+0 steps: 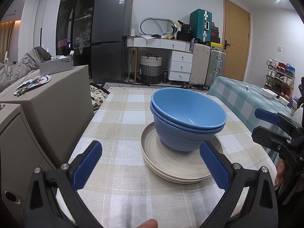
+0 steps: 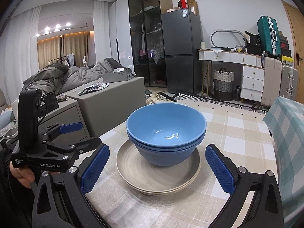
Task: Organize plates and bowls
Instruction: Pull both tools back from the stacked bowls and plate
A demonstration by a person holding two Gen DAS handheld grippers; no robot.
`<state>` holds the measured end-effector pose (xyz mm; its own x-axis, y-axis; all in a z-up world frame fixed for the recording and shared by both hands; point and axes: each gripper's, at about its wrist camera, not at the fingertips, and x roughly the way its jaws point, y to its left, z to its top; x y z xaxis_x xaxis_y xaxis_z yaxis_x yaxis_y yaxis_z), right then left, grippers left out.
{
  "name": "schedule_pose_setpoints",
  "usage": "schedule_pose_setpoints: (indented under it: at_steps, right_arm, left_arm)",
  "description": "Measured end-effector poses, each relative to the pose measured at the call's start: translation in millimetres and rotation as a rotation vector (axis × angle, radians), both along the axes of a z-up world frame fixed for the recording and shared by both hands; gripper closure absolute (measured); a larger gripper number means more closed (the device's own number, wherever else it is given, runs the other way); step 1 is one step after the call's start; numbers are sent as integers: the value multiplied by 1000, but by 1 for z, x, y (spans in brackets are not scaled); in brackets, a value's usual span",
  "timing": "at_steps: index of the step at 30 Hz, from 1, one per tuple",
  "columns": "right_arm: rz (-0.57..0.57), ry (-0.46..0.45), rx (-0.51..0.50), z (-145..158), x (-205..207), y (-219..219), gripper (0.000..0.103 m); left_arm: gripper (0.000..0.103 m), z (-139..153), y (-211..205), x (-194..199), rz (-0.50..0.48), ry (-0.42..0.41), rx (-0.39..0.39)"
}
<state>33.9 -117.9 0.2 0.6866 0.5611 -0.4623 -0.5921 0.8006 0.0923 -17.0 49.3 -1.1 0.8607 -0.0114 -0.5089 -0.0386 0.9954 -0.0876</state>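
Two blue bowls sit nested on a stack of beige plates in the middle of the checked tablecloth. My left gripper is open just in front of the stack, and its right pad overlaps the plates' near rim. Nothing is between its fingers. In the right wrist view the left gripper shows at the left. My right gripper is also open, its fingers spread either side of the plates from nearby and holding nothing. It appears at the right edge of the left wrist view.
A grey cabinet stands close along the table's left side. To the right is a second table with a teal checked cloth carrying small white bowls. A fingertip shows at the bottom edge.
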Motion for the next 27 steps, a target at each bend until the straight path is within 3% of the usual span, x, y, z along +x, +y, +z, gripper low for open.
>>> schedule_pose_setpoints:
  at_steps: [27]
  right_arm:
    - [15,1,2,0,-1,0,0]
  left_arm:
    - [0,-3,-2,-1,-11,11,-3]
